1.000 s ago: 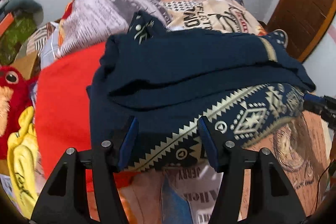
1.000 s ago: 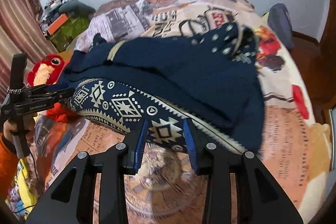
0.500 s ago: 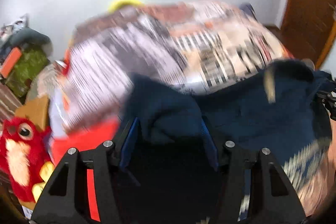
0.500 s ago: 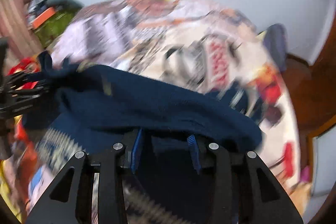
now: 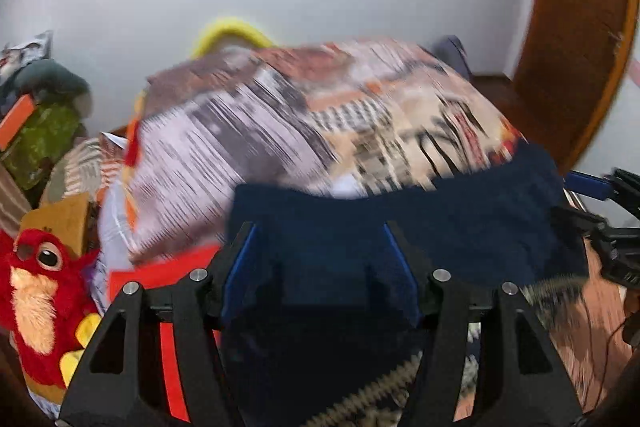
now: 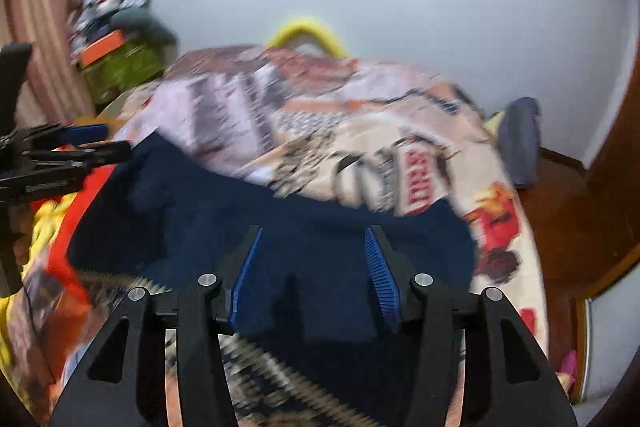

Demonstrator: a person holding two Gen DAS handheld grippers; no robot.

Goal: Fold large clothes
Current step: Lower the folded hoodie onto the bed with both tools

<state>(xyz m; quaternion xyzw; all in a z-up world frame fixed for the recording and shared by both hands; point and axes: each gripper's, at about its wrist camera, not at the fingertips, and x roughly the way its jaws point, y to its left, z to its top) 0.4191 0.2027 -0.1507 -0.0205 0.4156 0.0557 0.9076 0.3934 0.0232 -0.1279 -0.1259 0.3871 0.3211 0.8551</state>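
Note:
A dark navy knitted sweater [image 5: 420, 227] with a cream patterned band lies bunched on the printed bedspread [image 5: 320, 131]; it also shows in the right wrist view [image 6: 280, 227]. My left gripper [image 5: 320, 267] is open, its blue pads either side of the sweater's near fold. My right gripper [image 6: 314, 271] is open, likewise straddling the navy fabric. Each gripper shows at the edge of the other's view, the right one [image 5: 600, 203] and the left one [image 6: 60, 155]. The frames are motion-blurred.
A red garment [image 5: 168, 275] lies under the sweater's left side. A red plush toy [image 5: 40, 291] and clutter sit at the left. A blue-grey cloth [image 6: 520, 139] lies at the bed's right edge. A wooden door [image 5: 572, 39] stands right.
Both grippers have swung up and forward over the sweater. The patterned band has dropped to the bottom of both views, and more wall and bed show.

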